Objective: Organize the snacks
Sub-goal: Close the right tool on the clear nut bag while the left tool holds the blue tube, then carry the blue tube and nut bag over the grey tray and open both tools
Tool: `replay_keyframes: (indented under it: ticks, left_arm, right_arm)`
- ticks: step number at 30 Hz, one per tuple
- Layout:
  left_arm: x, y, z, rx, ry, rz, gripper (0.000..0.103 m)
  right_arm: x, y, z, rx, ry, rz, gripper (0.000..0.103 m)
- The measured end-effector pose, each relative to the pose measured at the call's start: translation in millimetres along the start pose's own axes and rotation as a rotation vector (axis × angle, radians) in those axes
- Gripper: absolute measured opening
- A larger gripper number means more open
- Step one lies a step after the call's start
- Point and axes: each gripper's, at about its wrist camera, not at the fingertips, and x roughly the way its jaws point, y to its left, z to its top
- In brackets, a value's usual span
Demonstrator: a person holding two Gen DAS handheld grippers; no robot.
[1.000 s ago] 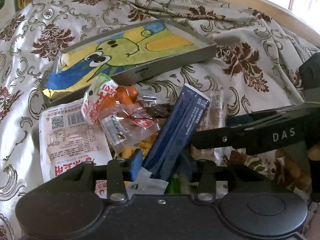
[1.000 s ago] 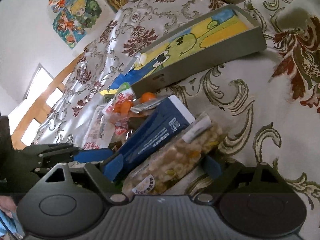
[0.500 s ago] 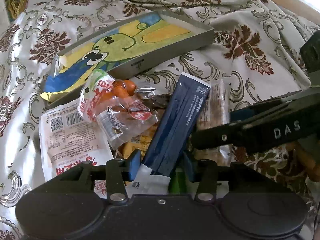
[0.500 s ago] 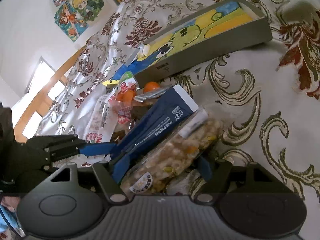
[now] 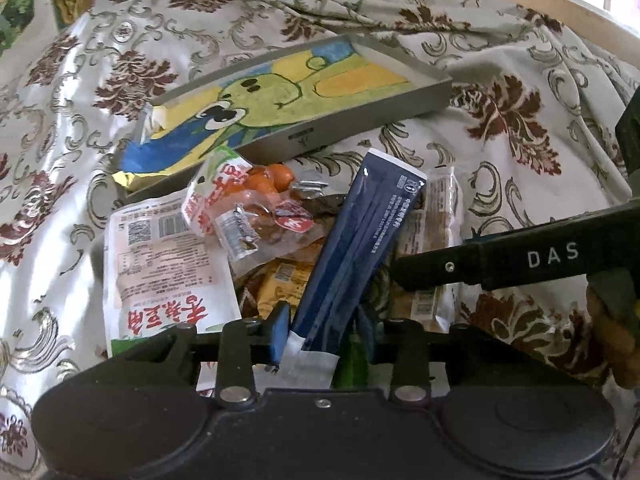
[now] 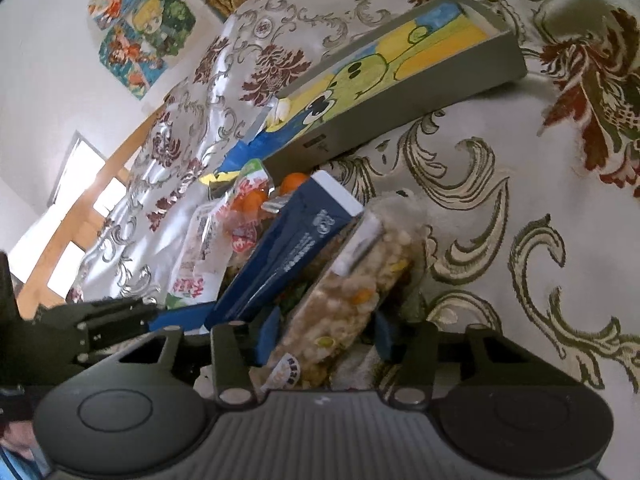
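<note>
Left of the tray, a white packet lies flat. Just below the tray, the left gripper pinches a blue pouch; beside it, the right gripper straddles a clear nut bag, jaws spread.

White letters "DAS" stand on the black arm of the right gripper, while the white snack packet carries a QR code, a barcode and large red Chinese characters too distorted to read, and the dark blue packet bears small illegible white print.
</note>
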Motion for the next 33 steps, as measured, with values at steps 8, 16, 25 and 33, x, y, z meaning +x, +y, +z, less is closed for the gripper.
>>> replay_keyframes:
  ticks: [8,16,25,33]
  left_arm:
    - [-16,5,-3,-0.091,-0.064,-0.021,0.034]
    - [-29,8,4,-0.144,-0.148,-0.031,0.034]
    - [-40,11,32,-0.161,-0.249,-0.049,0.034]
    - [-30,26,62,-0.239,-0.306,-0.015,0.034]
  right_arm:
    - [-17,2,1,0.055,-0.023,0.033,0.040]
    - [-24,2,7,0.043,-0.065,0.033,0.039]
    - [-51,10,16,0.010,-0.248,0.060,0.038]
    - [-41,-3,53,0.076,-0.364,0.063,0.036]
